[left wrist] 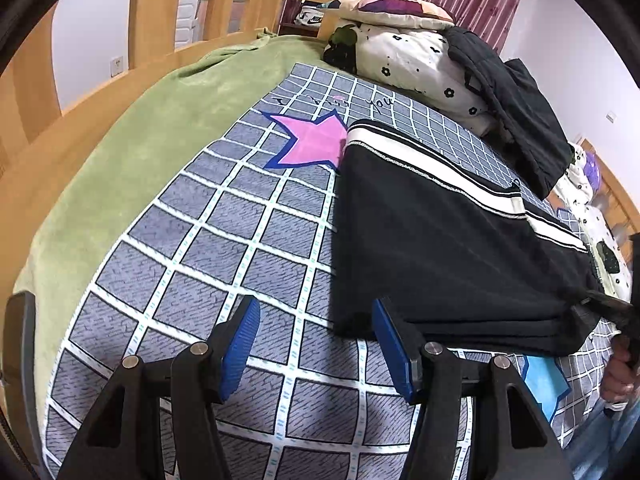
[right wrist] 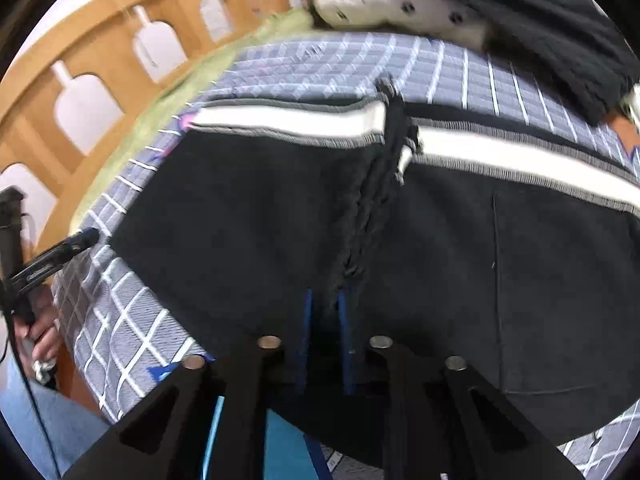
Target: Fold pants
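The pants [left wrist: 440,240], black with a white side stripe, lie folded on the bed [left wrist: 224,240], on its grey checked sheet, right of the pink star [left wrist: 316,142] printed there. In the left wrist view the left tool [left wrist: 316,354] hangs released over the sheet, its blue pads [left wrist: 240,348] well apart; the right-hand pad sits just at the near left corner of the pants, but nothing lies between the two. A green blanket [left wrist: 160,120] runs along the far side of the sheet against the wooden rail [left wrist: 80,120]. At the head of the bed a flowered quilt [left wrist: 416,60] carries a pillow [left wrist: 396,10] and a dark jacket [left wrist: 516,108] draped over its edge. In the right wrist view, which is blurred, the right tool [right wrist: 325,344] is clenched on the near edge of the pants [right wrist: 248,232], a ridge of black cloth pinched between its narrow-set blue pads [right wrist: 306,344] and rising from them toward the stripe. The left tool [right wrist: 60,256] shows at the left edge of that view, in the person's hand [right wrist: 42,332].
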`<state>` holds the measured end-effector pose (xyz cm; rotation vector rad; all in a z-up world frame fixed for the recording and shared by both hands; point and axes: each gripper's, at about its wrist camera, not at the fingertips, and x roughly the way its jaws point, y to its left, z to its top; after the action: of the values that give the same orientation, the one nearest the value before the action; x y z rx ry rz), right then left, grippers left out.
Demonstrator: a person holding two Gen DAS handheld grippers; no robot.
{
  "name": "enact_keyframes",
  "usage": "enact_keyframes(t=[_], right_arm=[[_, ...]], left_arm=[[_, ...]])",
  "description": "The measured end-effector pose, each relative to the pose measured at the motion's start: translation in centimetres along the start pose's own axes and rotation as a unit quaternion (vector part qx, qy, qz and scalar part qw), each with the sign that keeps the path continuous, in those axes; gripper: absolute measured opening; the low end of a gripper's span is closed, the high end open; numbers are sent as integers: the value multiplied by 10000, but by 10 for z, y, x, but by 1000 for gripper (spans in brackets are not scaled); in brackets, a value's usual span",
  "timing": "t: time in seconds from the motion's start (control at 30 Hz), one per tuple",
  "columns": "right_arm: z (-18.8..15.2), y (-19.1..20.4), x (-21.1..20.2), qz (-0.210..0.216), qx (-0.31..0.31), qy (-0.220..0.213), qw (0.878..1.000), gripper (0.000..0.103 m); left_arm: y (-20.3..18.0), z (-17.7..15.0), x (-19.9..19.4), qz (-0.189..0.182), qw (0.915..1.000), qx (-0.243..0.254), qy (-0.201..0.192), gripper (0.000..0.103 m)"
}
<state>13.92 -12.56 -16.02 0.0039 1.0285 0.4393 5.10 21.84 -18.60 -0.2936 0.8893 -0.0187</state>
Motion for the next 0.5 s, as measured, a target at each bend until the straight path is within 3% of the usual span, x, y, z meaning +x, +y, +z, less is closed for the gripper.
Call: enact_keyframes(t=[0.1, 0.13, 0.27, 0.37, 0.5], right_arm=[[-3, -14, -26, 702, 465, -396, 9957, 7], [-3, -16, -25, 735, 509, -369, 9953, 7], [-19, -6, 18, 295, 307, 329, 9985, 8], [-18, 2, 13, 161, 95, 219, 9996, 9], [-21, -4, -4, 386, 307, 18, 9988, 10]], left_arm=[[-1, -2, 0, -210, 9997, -15, -92, 56], [-2, -1, 0, -269, 9996, -21, -97, 56], [-6, 2, 5, -415, 9991, -57, -28, 56], [-13, 3, 13, -341, 9994, 42, 39, 56], [-18, 2, 33, -104, 9994, 149, 305, 57]])
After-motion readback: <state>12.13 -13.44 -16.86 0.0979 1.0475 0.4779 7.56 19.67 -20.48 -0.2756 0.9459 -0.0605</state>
